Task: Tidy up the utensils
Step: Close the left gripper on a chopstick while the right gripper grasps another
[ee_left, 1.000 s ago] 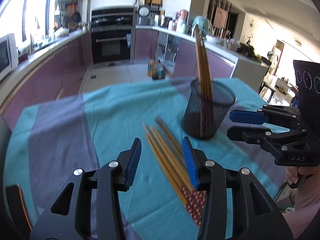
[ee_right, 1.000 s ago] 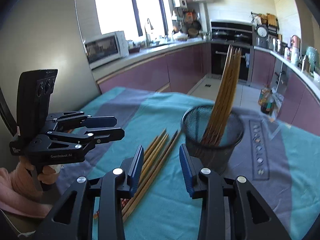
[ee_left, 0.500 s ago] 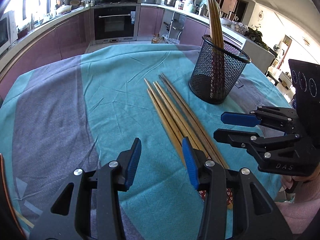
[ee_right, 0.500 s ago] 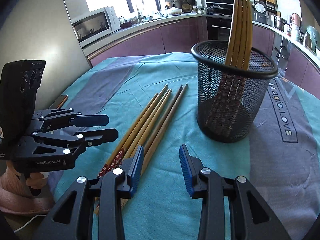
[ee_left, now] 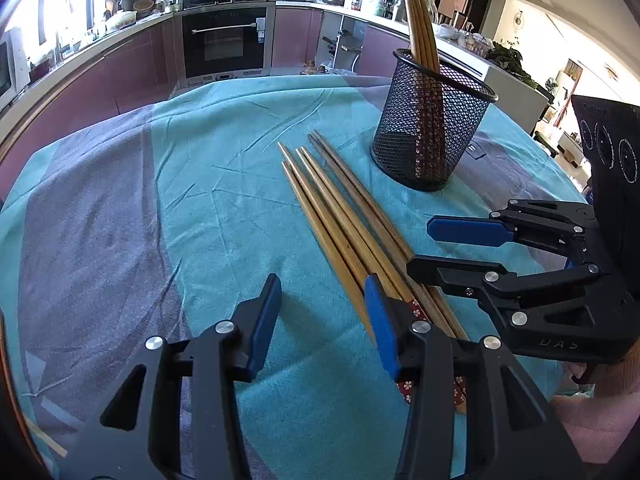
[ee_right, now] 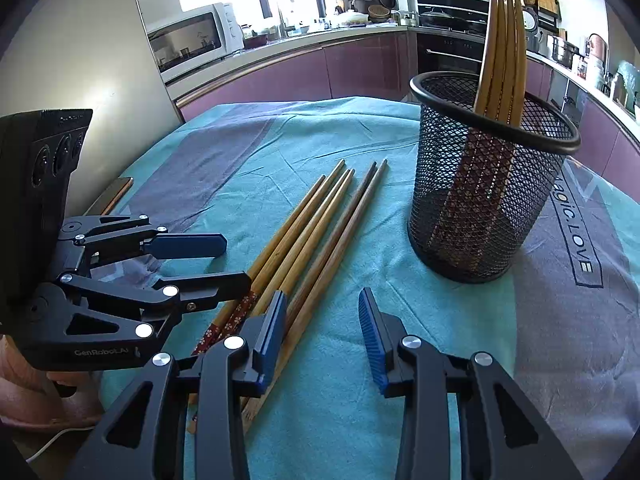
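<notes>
Both grippers had descended toward the cloth since the earlier frames, so that the loose chopsticks (ee_left: 340, 216) lay larger and closer beneath them. Left gripper (ee_left: 322, 304): fingers apart, holding nothing, poised low over the near, patterned ends of the loose chopsticks, its right finger (ee_left: 380, 328) overlapping the bundle in the left wrist view; whether it touched them cannot be told. Right gripper (ee_right: 322, 320): fingers likewise apart and empty, its left finger (ee_right: 272, 332) over the handle ends of the same bundle. The loose chopsticks, about six, lay side by side on the teal and grey tablecloth (ee_left: 200, 208), their tips pointing toward the mesh cup (ee_left: 434, 120) and stopping just short of its base. The mesh cup, black wire, stood upright on the tablecloth beyond the bundle, apart from both grippers. Inside it a set of standing chopsticks (ee_right: 500, 40) leaned against the rim, tips upward, patterned ends at the bottom. Each gripper appeared in the other's view beside the bundle's handle ends, well short of the mesh cup. A microwave (ee_right: 192, 40) stood on the counter far behind the mesh cup.
</notes>
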### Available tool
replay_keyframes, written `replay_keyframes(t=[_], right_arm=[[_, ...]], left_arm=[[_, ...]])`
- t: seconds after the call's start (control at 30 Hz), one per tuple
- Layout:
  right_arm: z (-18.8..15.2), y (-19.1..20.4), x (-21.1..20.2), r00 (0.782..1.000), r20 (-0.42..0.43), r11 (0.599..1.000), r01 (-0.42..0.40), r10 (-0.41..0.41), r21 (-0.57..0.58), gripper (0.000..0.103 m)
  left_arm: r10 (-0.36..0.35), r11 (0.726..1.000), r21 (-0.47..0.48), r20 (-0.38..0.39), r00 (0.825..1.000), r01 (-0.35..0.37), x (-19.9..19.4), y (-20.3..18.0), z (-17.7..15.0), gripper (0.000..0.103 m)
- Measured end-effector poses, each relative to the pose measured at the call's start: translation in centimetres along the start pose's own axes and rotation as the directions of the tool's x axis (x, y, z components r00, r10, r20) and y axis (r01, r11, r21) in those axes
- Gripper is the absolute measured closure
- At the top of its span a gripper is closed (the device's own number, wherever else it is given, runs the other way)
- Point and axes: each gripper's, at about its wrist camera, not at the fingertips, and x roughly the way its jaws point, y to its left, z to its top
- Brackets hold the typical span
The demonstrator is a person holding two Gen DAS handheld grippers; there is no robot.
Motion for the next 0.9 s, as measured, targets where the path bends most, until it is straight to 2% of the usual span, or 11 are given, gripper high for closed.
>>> replay_keyframes(t=[0.13, 0.37, 0.57, 0.77, 0.9], right_arm=[[-0.2, -0.3, 0.0, 1.0, -0.007, 1.0, 0.018, -0.018, 0.009, 0.068], [-0.5, -1.0, -0.4, 0.999, -0.016, 0.999, 0.028, -0.028, 0.021, 0.068], [0.0, -0.9, 0.3, 0.999, -0.021, 0.999, 0.046, -0.046, 0.012, 0.068], [1.1, -1.0, 1.4, 0.997, -0.015, 0.997, 0.074, -0.074, 0.02, 0.071], [1.7, -1.1, 1.9, 0.996, -0.012, 0.996, 0.085, -0.085, 0.034, 0.076]], left_arm=[[0.001, 1.0, 0.004, -0.003, 1.0, -0.001, 0.2, -0.1, 0.1, 0.06], [0.01, 1.0, 0.018, -0.013, 1.0, -0.009, 0.3, 0.0, -0.1, 0.072], [0.013, 1.0, 0.004, -0.027, 1.0, -0.013, 0.8, 0.7, 0.5, 0.073], [0.022, 1.0, 0.002, -0.032, 0.999, -0.022, 1.3, 0.7, 1.2, 0.074], [0.029, 0.999, -0.022, -0.031, 0.999, -0.03, 1.7, 1.0, 1.6, 0.08]])
